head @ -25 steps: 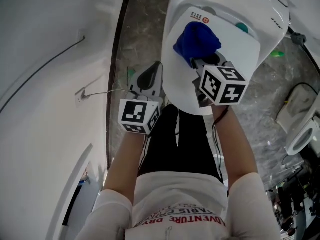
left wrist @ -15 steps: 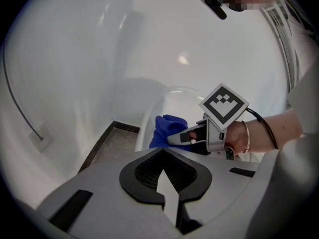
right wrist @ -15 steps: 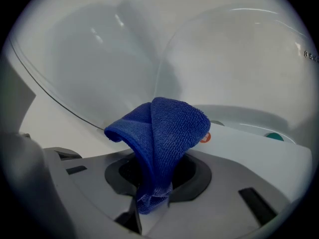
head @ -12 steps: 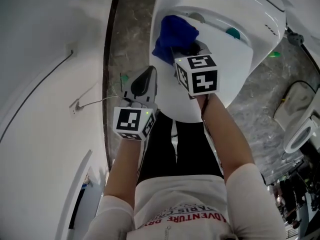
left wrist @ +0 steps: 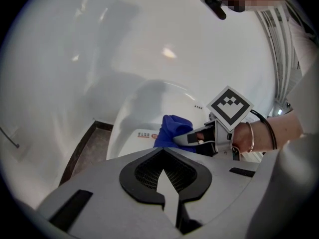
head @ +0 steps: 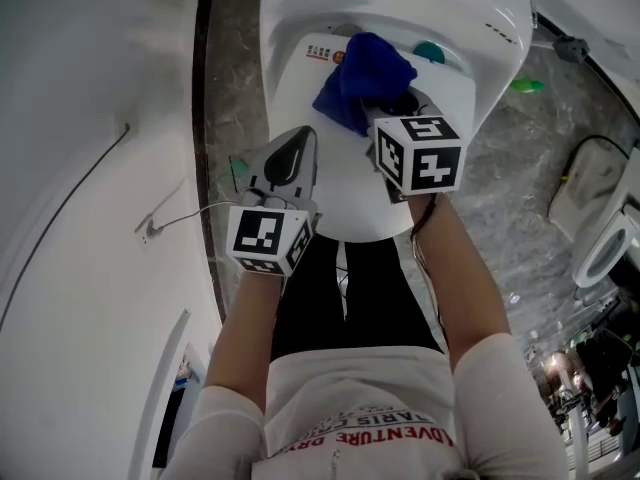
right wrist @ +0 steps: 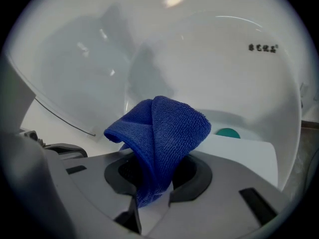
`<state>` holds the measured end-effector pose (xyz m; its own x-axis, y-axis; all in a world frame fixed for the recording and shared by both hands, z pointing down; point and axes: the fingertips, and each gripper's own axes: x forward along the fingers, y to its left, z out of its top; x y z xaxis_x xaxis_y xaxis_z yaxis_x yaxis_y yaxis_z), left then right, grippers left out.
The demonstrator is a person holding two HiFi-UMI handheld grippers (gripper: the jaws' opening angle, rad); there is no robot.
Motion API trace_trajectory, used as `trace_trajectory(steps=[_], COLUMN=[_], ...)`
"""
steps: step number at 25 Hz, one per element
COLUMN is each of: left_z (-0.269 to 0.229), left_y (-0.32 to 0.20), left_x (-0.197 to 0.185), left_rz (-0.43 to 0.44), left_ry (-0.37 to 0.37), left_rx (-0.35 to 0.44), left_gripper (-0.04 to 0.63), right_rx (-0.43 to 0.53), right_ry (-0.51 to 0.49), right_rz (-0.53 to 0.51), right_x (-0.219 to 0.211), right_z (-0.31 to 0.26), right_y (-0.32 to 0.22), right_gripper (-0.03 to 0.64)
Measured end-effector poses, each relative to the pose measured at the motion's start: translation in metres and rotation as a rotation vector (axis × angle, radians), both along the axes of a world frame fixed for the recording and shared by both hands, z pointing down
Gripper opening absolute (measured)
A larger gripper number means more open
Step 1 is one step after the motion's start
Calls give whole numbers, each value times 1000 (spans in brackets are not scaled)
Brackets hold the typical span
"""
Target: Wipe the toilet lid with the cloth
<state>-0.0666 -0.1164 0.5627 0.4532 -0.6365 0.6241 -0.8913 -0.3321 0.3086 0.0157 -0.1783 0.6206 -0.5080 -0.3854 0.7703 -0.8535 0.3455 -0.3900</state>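
Observation:
The white toilet lid [head: 335,193] lies closed at the top centre of the head view. A bunched blue cloth [head: 360,78] rests on the lid's back part, near a small red-printed sticker. My right gripper [head: 388,113] is shut on the cloth, which bulges up out of its jaws [right wrist: 159,128]. My left gripper [head: 295,146] hovers over the lid's left front edge, shut with nothing in it. In the left gripper view, the cloth [left wrist: 172,130] and the right gripper [left wrist: 192,138] sit just ahead, over the lid [left wrist: 132,131].
A teal round button [head: 430,53] sits behind the lid. Grey marble floor [head: 230,88] separates the toilet from the white wall at left, which carries a socket and cable [head: 150,230]. A green item [head: 525,85] lies on the floor at right, near another white fixture [head: 600,258].
The right gripper dragged the cloth to the lid's left edge, then back toward the middle at the rear. The left gripper kept its place by the lid's left front.

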Motion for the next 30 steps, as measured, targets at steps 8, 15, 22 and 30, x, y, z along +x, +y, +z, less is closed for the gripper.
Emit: trace_trajectory(steps=[8,15,22,30], left_z=[-1,0,-3,4], left_y=[0,7,22,53], left_x=[47,83,115,110], left_rz=[99,146,204,186], left_ry=[2,-17,-6,25], left_rx=[6,-2,1,-23], left_gripper=[6,6,6,6], right_rx=[-1,-23,-51,-112], right_ry=[31,72,158,281], right_rz=[120,204,276,373], right_x=[72,138,194,240], right_z=[-1,2,10,16], right_y=[12,33,58,103], right_gripper=[89,87,87,87])
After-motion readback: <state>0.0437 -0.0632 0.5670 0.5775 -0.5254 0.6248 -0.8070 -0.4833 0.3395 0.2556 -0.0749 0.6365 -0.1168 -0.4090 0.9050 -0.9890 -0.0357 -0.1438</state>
